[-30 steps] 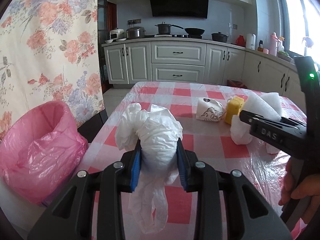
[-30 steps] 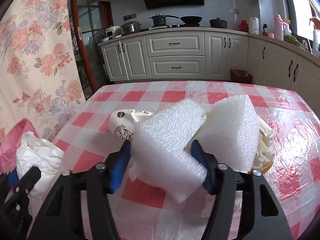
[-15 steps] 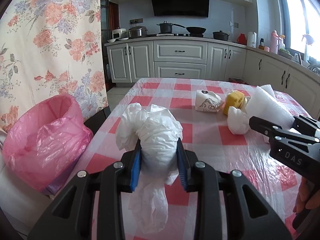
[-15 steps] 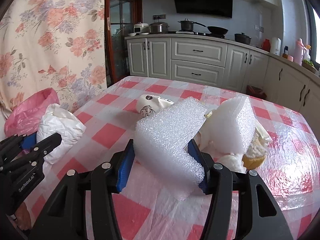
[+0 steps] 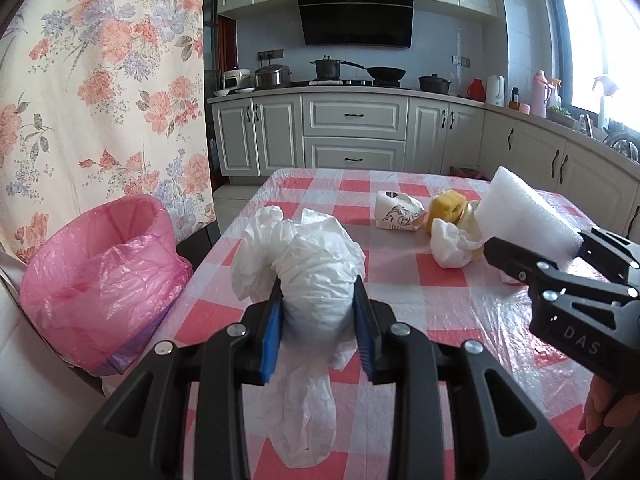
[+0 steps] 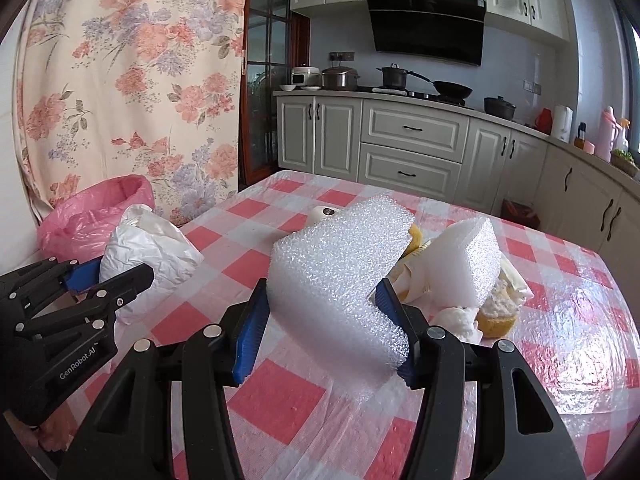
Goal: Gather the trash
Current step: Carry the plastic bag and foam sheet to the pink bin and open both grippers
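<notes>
My left gripper [image 5: 318,322] is shut on a crumpled white plastic bag [image 5: 308,268] and holds it above the left part of the checked table [image 5: 420,300]. It also shows in the right wrist view [image 6: 108,276], with the bag [image 6: 148,248]. My right gripper [image 6: 324,324] is shut on a white foam block [image 6: 340,276] held above the table; it shows in the left wrist view [image 5: 536,256] with the foam [image 5: 524,216]. A bin lined with a pink bag [image 5: 100,276] stands left of the table [image 6: 92,212].
On the table lie a second white foam block [image 6: 464,268], a printed paper wrapper [image 5: 398,212], yellow sponge-like scraps [image 5: 450,208] and crumpled white tissue [image 5: 450,246]. A floral curtain [image 5: 100,92] hangs at the left. Kitchen cabinets [image 5: 352,136] run behind.
Both grippers have pulled back and lifted with their loads. The table and bin look farther away, and the right gripper has swung to face more to the left.
</notes>
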A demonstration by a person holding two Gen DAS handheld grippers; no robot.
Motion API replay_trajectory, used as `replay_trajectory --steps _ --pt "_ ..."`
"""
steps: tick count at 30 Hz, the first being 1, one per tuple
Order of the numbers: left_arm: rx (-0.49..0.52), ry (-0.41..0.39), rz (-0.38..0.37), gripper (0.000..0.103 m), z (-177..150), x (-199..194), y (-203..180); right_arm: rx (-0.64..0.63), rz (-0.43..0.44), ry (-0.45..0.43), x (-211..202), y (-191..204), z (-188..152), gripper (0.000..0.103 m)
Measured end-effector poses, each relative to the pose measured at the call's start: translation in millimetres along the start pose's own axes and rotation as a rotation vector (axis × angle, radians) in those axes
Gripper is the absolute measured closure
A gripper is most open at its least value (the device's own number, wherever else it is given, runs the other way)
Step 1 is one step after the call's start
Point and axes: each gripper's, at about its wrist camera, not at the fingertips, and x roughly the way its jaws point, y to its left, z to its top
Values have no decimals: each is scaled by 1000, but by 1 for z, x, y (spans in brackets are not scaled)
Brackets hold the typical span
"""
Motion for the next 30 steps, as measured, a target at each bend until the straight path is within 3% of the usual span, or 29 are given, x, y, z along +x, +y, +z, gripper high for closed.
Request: replay_trajectory --steps 13,30 --pt "-29 -30 43 72 2 -27 29 -58 64 -28 -9 33 8 50" --pt "-103 -98 231 72 21 -56 117 -195 228 -94 0 115 46 50"
